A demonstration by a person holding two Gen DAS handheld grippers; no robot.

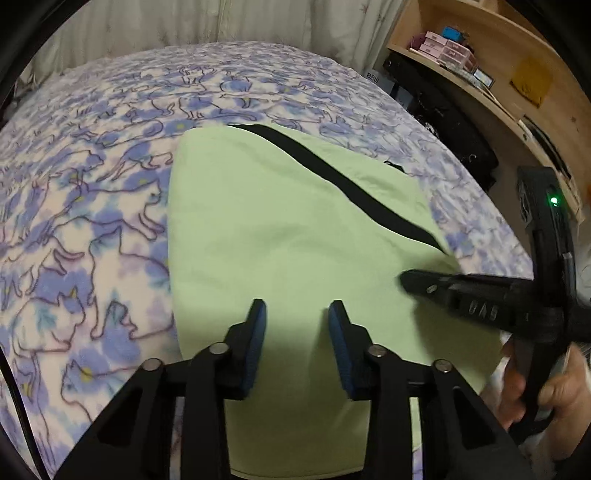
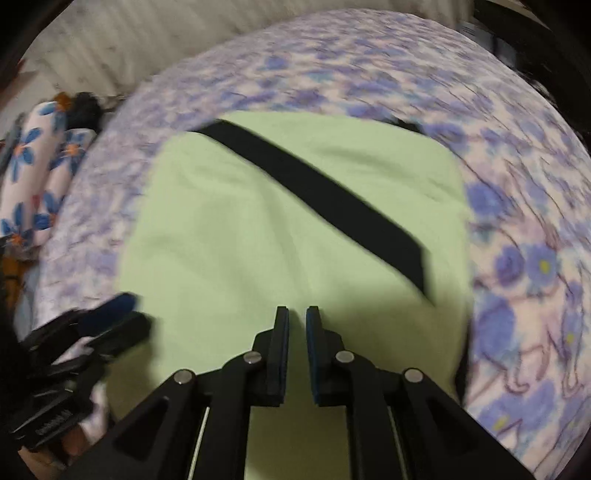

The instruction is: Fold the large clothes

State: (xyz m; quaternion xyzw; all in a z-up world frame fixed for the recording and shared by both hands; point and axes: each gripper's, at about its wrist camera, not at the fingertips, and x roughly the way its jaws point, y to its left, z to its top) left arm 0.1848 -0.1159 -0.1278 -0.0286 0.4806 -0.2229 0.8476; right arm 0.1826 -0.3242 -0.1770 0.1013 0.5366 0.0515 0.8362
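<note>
A pale green garment [image 1: 280,229] with a black stripe [image 1: 343,184] lies folded flat on the bed. My left gripper [image 1: 297,310] hovers over its near part, open, with nothing pinched between the blue pads. My right gripper [image 1: 410,282], held by a hand [image 1: 554,391], reaches in from the right over the garment's right edge. In the right wrist view the right gripper [image 2: 297,314] sits above the green garment [image 2: 258,229], its pads almost together with no cloth between them. The left gripper [image 2: 122,314] shows blurred at the left edge, and the black stripe [image 2: 314,192] runs diagonally ahead.
The bed is covered with a purple cat-print blanket [image 1: 92,192]. A wooden desk [image 1: 491,77] holding pink boxes [image 1: 443,48] stands to the right, with black bags [image 1: 443,110] beside the bed. Flower-print pillows [image 2: 44,177] lie at the far left, and a curtain [image 1: 184,22] hangs behind.
</note>
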